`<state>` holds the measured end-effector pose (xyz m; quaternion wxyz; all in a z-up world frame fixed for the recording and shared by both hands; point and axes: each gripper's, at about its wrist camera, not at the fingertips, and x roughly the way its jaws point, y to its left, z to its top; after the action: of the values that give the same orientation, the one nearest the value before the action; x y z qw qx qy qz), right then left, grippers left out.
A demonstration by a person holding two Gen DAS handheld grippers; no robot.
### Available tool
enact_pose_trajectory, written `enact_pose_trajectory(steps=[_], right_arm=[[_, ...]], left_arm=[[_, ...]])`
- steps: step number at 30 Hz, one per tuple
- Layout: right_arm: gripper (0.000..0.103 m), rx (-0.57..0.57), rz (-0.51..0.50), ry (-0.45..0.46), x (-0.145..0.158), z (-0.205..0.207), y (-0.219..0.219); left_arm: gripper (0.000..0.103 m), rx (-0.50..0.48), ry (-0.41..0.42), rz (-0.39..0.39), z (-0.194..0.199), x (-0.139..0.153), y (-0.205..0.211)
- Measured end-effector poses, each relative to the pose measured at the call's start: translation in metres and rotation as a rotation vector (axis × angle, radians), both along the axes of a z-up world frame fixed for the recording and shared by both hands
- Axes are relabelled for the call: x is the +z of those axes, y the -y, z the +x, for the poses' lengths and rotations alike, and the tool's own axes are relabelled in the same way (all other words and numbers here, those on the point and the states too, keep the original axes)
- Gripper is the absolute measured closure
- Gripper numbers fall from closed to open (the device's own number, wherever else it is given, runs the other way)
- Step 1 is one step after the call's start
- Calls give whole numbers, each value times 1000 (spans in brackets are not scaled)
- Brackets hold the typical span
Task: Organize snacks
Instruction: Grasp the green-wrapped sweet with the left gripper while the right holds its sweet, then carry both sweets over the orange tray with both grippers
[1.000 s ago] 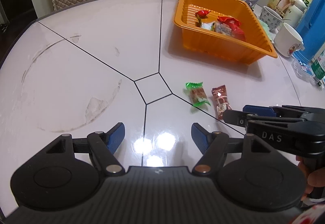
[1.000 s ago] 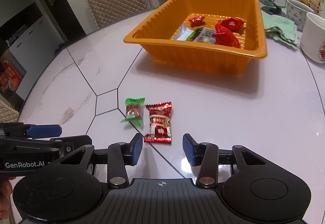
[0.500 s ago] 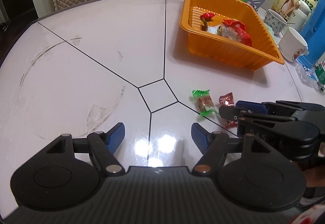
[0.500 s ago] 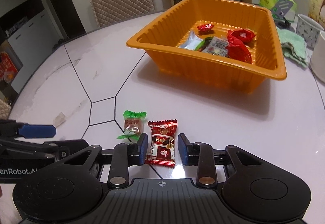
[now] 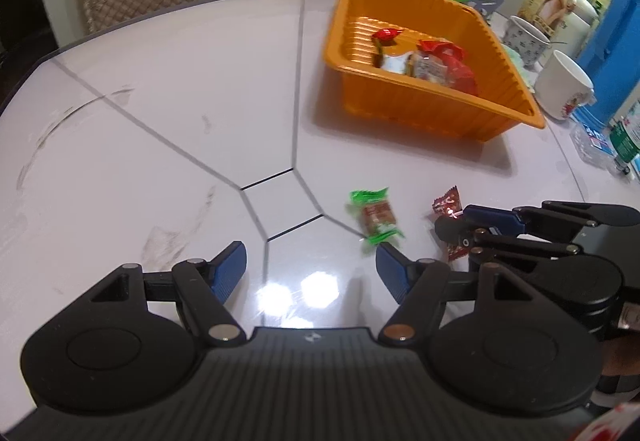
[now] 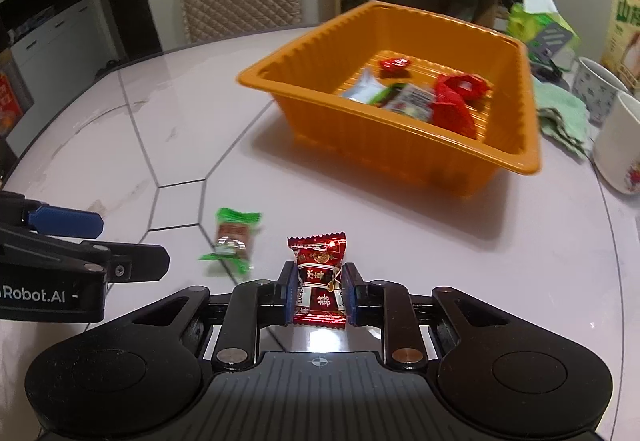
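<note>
Right now the right tongs (image 6: 319,295) pinch the red candy (image 6: 319,277) by its two long sides, near the near edge of the surface (image 6: 500,281). The figure for these tongs has come right down, and the pads sit tight on the wrapper, so I think the hold is made. The candy looks very light. Its wrapper is shiny and crinkly, so it may slip or squash a little. The middle, where the sweet is, is the firm part, and that is the best place to squeeze. The frilly ends would just bend.

The left tongs (image 5: 310,267) are spread wide with nothing between them. They hang over the surface just beside the green candy (image 5: 376,215), which lies flat near the middle, close to the red one. It should handle the same way: grab its brown middle, not the green ends.

The orange tray (image 6: 404,145) stands toward the far right edge, with some snacks inside already. Both candies likely belong there.
</note>
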<state>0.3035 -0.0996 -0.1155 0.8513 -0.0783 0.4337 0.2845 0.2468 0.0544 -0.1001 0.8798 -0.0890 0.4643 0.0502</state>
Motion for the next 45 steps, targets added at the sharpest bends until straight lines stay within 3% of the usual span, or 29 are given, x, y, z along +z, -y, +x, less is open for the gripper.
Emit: enact_pose_trajectory(steps=[5,12,16,24,45], right_arm=[[79,-50,27,-30,2,7,18],[79,-65,43,-37,3,9,27],[79,-64,53,-38,3,9,29],[79,-58,51,-31,2,8,30],[79,-26,37,-31,2,8,28]], left_arm=[[39,-55,33,0,13,-3,16],[58,-119,46,55,31,-14,38],[64,-140,44,92,36,-18,45],[84,-144,26,106,38,-24,47],[85,-143,34,113,33,-17,42]])
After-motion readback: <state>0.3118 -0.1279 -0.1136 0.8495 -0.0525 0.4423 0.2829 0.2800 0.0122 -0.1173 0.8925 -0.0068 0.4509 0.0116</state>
